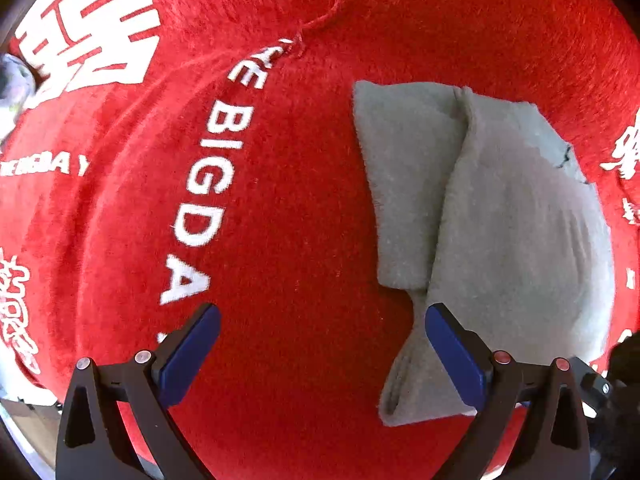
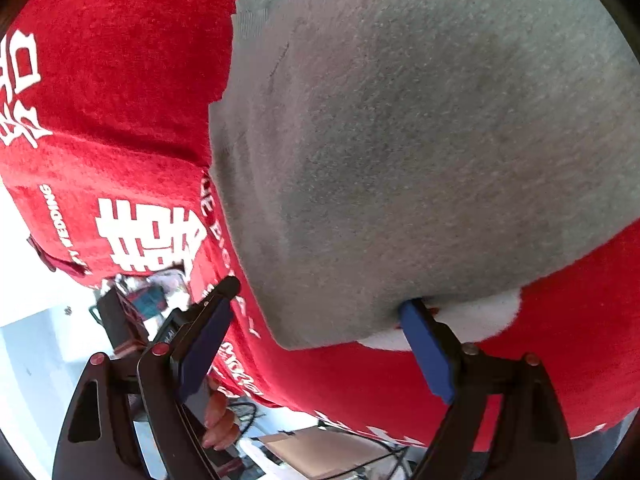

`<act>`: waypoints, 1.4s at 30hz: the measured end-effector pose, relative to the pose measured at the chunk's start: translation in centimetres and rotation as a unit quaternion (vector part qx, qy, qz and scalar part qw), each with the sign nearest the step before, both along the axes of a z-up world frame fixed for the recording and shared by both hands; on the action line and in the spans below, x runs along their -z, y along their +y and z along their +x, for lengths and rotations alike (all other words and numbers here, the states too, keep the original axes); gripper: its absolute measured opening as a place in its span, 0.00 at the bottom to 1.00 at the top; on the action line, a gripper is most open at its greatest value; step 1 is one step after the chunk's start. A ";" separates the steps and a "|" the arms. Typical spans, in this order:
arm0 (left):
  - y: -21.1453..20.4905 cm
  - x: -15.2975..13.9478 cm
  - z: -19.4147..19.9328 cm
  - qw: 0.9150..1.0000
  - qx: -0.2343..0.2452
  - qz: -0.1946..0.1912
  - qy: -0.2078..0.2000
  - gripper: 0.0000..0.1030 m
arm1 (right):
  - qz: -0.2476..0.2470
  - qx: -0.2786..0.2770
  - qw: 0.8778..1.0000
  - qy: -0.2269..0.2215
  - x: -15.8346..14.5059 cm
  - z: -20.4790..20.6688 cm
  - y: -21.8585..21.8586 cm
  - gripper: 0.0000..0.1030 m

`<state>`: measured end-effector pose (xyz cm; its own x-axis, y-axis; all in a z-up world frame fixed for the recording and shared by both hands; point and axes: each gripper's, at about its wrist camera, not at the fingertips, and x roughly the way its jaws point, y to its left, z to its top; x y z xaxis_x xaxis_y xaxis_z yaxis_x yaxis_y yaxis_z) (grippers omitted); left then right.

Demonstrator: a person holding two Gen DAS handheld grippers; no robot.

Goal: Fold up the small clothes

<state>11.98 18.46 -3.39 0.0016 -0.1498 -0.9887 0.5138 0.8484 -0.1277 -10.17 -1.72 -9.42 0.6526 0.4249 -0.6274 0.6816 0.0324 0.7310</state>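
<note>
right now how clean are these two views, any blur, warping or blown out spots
Left wrist: heavy fisheye bulge, dark corners, grey garment and red cloth slightly soft. Right wrist: same warping, grey garment fills the frame with a mottled shadow, background at lower left blown out white.

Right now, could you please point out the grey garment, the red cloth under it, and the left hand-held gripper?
grey garment (image 1: 500, 208): left wrist view, on its broad folded body.
red cloth (image 1: 304, 208): left wrist view, bare patch beside the white lettering.
left hand-held gripper (image 1: 322, 318): left wrist view, midway between its blue-padded fingertips.
</note>
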 end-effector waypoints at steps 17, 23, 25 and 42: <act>0.5 -0.3 3.3 0.999 -0.009 0.006 -0.036 0.99 | -0.182 -0.120 0.976 0.010 -3.4 13.9 -2.9 0.08; 0.3 0.3 3.4 0.999 0.007 0.016 -0.046 0.99 | -0.200 -0.168 0.965 0.019 -0.7 19.1 -2.5 0.08; 0.3 0.7 3.5 0.999 0.009 0.020 -0.045 0.99 | -0.201 -0.194 0.960 0.025 -0.1 19.7 -1.2 0.08; -0.6 1.0 3.0 0.998 0.027 0.028 -0.040 0.99 | -0.117 -0.175 0.978 0.008 -3.8 6.5 0.1 0.61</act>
